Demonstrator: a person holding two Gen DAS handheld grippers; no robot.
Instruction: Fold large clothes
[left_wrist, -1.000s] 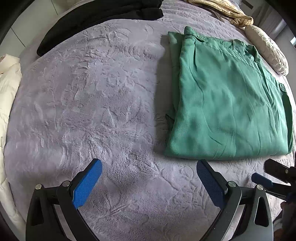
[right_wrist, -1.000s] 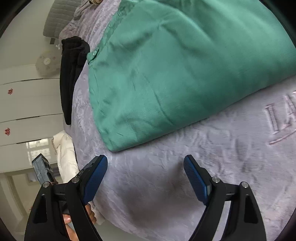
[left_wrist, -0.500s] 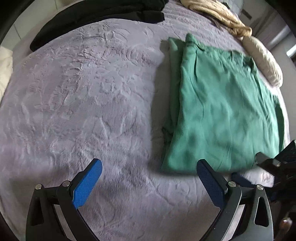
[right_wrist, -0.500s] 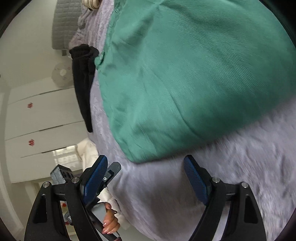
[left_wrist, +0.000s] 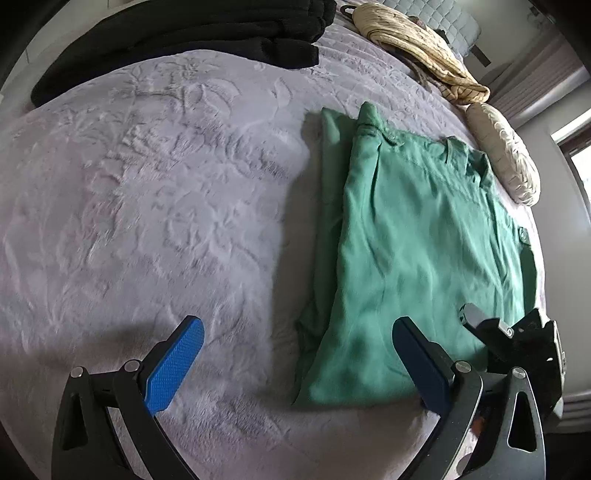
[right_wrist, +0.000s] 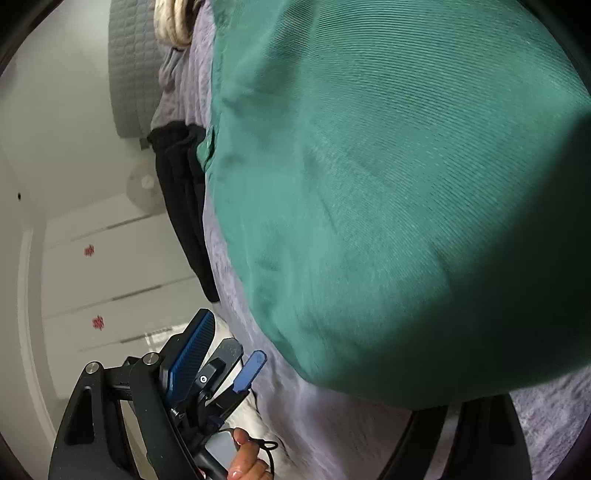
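Two grippers are closing on the near hem of the green garment (left_wrist: 417, 236), which lies part-folded on the bed (left_wrist: 147, 206), toward its right side and near edge, with a black pile (left_wrist: 177, 33) at the far edge and a cream pillow (left_wrist: 506, 155) at the right. Left gripper (left_wrist: 295, 363): fingers released and spread wide, empty, one over bare bedspread, the other at the hem's near left corner; it points steeply down. Right gripper (right_wrist: 424, 369): one blue finger (right_wrist: 190, 350) visible, the other hidden behind cloth filling its view; it stands wide, and whether it pinches anything cannot be told. It points shallowly, low over the garment's near right corner. Recommendation: seat each pair of fingers squarely over one hem corner, catch all layers, clamp together, then lift evenly toward the collar to avoid skewing the fold.
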